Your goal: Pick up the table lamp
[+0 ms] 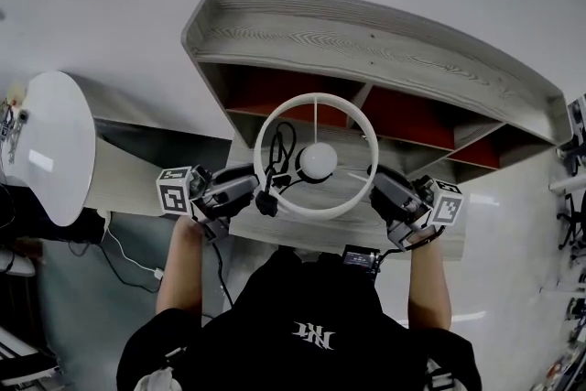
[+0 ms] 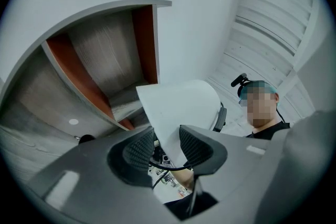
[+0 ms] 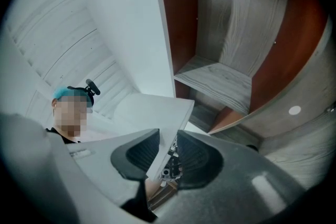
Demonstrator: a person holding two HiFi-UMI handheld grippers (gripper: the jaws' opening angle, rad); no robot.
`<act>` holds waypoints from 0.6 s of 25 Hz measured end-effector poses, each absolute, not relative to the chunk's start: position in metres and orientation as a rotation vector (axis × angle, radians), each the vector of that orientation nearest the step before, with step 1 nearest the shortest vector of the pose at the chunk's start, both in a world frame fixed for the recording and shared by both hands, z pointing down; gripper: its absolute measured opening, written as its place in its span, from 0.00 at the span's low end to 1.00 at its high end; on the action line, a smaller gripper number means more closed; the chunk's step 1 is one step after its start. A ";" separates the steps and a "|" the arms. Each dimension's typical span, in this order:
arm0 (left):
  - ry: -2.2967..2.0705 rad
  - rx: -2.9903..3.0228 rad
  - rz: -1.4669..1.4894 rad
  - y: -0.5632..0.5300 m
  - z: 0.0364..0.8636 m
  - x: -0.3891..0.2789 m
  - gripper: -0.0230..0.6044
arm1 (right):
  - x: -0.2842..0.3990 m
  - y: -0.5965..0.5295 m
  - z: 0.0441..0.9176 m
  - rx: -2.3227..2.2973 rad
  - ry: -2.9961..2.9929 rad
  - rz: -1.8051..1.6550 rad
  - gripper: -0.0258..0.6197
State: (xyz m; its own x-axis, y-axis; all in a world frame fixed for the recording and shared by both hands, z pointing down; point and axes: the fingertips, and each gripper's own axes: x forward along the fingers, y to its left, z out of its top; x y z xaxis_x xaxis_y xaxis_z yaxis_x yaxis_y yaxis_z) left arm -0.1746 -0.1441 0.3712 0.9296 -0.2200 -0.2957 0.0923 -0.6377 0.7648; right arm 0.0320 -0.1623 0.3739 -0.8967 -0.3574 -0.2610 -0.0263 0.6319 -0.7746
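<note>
Fingers (image 2: pixel 197 147) of left gripper (image 2: pixel 164 150): black ribbed pads, closed on the thin white shade (image 2: pixel 181 105) wall of the table lamp (image 1: pixel 319 160). Right gripper (image 3: pixel 167 153) has the same pads and pinches the opposite side of the shade. Lamp is held between the two, in front of the shelf unit (image 1: pixel 366 41).

Shade: smooth, matte, round. Spoked ring on top, round white bulb at centre, black cable (image 1: pixel 279 151) looped inside.

Shelf unit: pale grey wood grain, red-brown inner panels (image 1: pixel 403 116).

Marker cube (image 1: pixel 176 190): black-and-white squares.

White emblem (image 1: pixel 314 336) on black shirt, unreadable.
</note>
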 end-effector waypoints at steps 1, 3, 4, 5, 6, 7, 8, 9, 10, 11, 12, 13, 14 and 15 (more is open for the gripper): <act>-0.089 2.216 -0.462 -0.144 0.370 -0.174 0.28 | 0.032 -0.162 0.374 -0.304 2.459 -1.163 0.20; -0.086 2.217 -0.466 -0.144 0.369 -0.174 0.28 | 0.033 -0.162 0.374 -0.303 2.450 -1.167 0.20; -0.085 2.218 -0.468 -0.144 0.368 -0.174 0.28 | 0.033 -0.162 0.374 -0.301 2.446 -1.168 0.20; -0.085 2.219 -0.470 -0.144 0.367 -0.174 0.28 | 0.033 -0.161 0.374 -0.300 2.442 -1.169 0.20; -0.084 2.220 -0.471 -0.144 0.367 -0.174 0.28 | 0.033 -0.161 0.374 -0.300 2.440 -1.169 0.20; -0.084 2.221 -0.471 -0.144 0.366 -0.174 0.28 | 0.034 -0.161 0.374 -0.300 2.439 -1.169 0.20; -0.085 2.221 -0.470 -0.144 0.366 -0.174 0.28 | 0.034 -0.160 0.374 -0.299 2.439 -1.168 0.20; -0.085 2.221 -0.468 -0.143 0.366 -0.174 0.28 | 0.034 -0.159 0.374 -0.298 2.439 -1.168 0.20; -0.085 2.221 -0.466 -0.143 0.366 -0.173 0.28 | 0.034 -0.159 0.374 -0.295 2.438 -1.168 0.20; -0.085 2.221 -0.465 -0.142 0.366 -0.173 0.28 | 0.034 -0.159 0.373 -0.293 2.437 -1.167 0.20; -0.085 2.221 -0.465 -0.142 0.366 -0.174 0.28 | 0.034 -0.159 0.373 -0.290 2.437 -1.166 0.20; -0.086 2.221 -0.465 -0.142 0.366 -0.174 0.28 | 0.034 -0.159 0.374 -0.289 2.436 -1.166 0.20; -0.088 2.220 -0.465 -0.142 0.367 -0.174 0.28 | 0.034 -0.159 0.375 -0.288 2.436 -1.168 0.20; -0.091 2.220 -0.464 -0.142 0.367 -0.174 0.28 | 0.034 -0.159 0.376 -0.287 2.435 -1.171 0.20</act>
